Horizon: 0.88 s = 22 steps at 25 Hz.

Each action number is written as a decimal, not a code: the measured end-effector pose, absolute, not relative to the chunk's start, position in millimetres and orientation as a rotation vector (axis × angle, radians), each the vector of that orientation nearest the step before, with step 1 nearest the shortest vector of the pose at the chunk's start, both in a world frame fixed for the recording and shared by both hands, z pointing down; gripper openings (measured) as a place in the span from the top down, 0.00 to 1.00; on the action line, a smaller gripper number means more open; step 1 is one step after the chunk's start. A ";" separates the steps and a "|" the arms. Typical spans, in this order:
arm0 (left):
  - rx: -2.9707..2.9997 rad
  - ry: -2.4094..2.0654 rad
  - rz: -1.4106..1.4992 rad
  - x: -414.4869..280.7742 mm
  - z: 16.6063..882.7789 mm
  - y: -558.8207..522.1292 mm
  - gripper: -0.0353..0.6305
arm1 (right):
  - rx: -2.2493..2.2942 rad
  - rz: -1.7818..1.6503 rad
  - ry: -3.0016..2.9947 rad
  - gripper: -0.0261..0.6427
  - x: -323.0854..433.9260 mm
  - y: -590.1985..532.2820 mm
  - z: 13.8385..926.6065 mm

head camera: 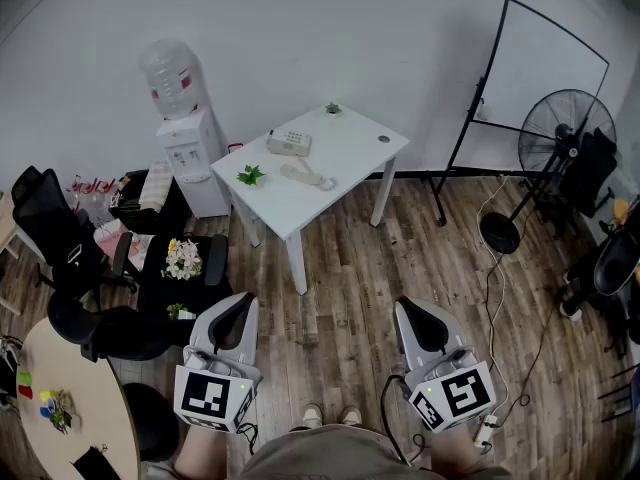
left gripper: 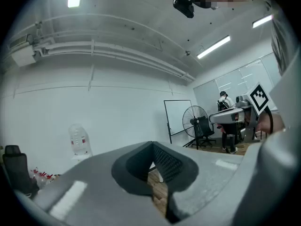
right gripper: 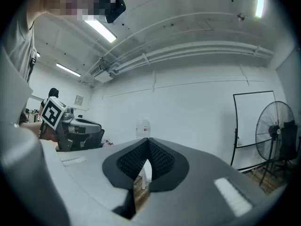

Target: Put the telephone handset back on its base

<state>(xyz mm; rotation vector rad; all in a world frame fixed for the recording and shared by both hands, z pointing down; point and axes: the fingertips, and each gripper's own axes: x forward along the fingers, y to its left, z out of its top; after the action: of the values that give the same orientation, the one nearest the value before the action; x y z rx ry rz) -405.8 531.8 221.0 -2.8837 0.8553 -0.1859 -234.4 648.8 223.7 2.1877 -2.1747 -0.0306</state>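
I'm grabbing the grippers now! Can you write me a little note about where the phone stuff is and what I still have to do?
Left hand-held gripper: shut, empty, held low, well short of the table.
Right hand-held gripper: shut, empty, also low and short of the table.
Things: the handset lies loose on the white table, beside the phone base on its nearer side, not on it.
Done: nothing yet, the handset is untouched.
Left: step up to the table, open one gripper, pick up the handset and set it on the base.
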 end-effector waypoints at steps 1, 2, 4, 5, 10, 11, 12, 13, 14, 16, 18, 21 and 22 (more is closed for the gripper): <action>-2.884 0.850 -0.193 -403.9 220.8 533.5 0.94 | 2.206 -0.027 -2.180 0.92 -231.6 652.1 221.6; -2.883 0.846 -0.199 -401.8 220.4 535.3 0.94 | 2.221 -0.023 -2.184 0.92 -228.8 655.3 219.7; -2.882 0.839 -0.198 -397.2 218.8 539.2 0.95 | 2.235 -0.016 -2.181 0.92 -223.8 660.8 217.9; -2.881 0.836 -0.192 -394.7 217.9 541.1 0.95 | 2.235 -0.014 -2.175 0.92 -221.5 663.0 218.0; -2.875 0.842 -0.173 -382.5 216.2 550.0 0.94 | 2.241 -0.013 -2.164 0.92 -209.4 674.6 219.5; -2.875 0.841 -0.173 -380.1 216.2 551.3 0.94 | 2.238 -0.017 -2.162 0.92 -207.2 676.2 219.2; -2.876 0.837 -0.172 -378.1 217.7 552.5 0.95 | 2.233 -0.020 -2.161 0.92 -205.6 677.5 219.0; -2.877 0.834 -0.170 -376.8 220.0 553.7 0.94 | 2.226 -0.023 -2.162 0.92 -204.6 678.7 219.0; -2.878 0.833 -0.171 -375.8 221.8 555.1 0.95 | 2.219 -0.026 -2.164 0.92 -203.9 680.0 219.3; -2.881 0.844 -0.176 -373.4 223.1 558.1 0.94 | 2.211 -0.030 -2.164 0.92 -201.6 683.2 220.7; -2.886 0.859 -0.181 -370.1 223.9 560.9 0.95 | 2.209 -0.029 -2.162 0.92 -197.6 686.5 222.3; -2.886 0.870 -0.186 -364.8 225.5 564.3 0.94 | 2.206 -0.022 -2.177 0.92 -191.5 690.4 223.6; -2.883 0.870 -0.189 -363.0 226.3 565.8 0.94 | 2.203 -0.019 -2.182 0.92 -189.6 692.0 224.1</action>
<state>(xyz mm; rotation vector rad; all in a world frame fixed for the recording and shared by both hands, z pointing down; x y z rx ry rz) -363.0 565.8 226.3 -2.8834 0.8702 -0.1891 -189.6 692.0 224.1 2.2035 -2.1819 -0.0193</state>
